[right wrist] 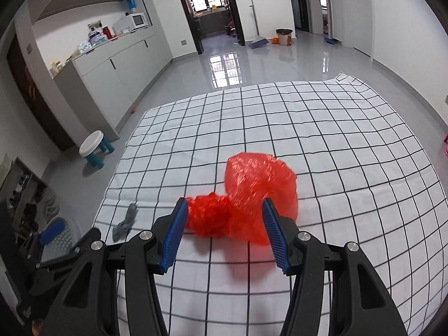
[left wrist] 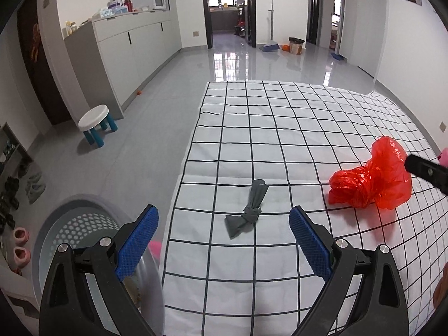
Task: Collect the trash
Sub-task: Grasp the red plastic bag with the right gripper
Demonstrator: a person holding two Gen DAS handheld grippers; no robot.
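A crumpled red plastic bag [right wrist: 252, 184] lies on the white checked tablecloth [right wrist: 336, 128]. My right gripper [right wrist: 225, 204] stands open around its near end, one blue pad on each side, with no clear squeeze on the bag. In the left wrist view the red bag [left wrist: 369, 182] is at the right, with a black finger of the right gripper [left wrist: 425, 170] against its edge. A knotted grey cloth [left wrist: 247, 210] lies just ahead of my left gripper [left wrist: 224, 210], which is wide open and empty. The grey cloth [right wrist: 126, 221] also shows in the right wrist view, near the table's left edge.
A grey perforated bin [left wrist: 75, 232] stands on the floor below the table's left edge, under my left finger. A white stool with blue legs [left wrist: 96, 123], shoes and pink slippers [left wrist: 21, 247] sit on the floor at the left. A wicker basket [left wrist: 296, 45] stands far back.
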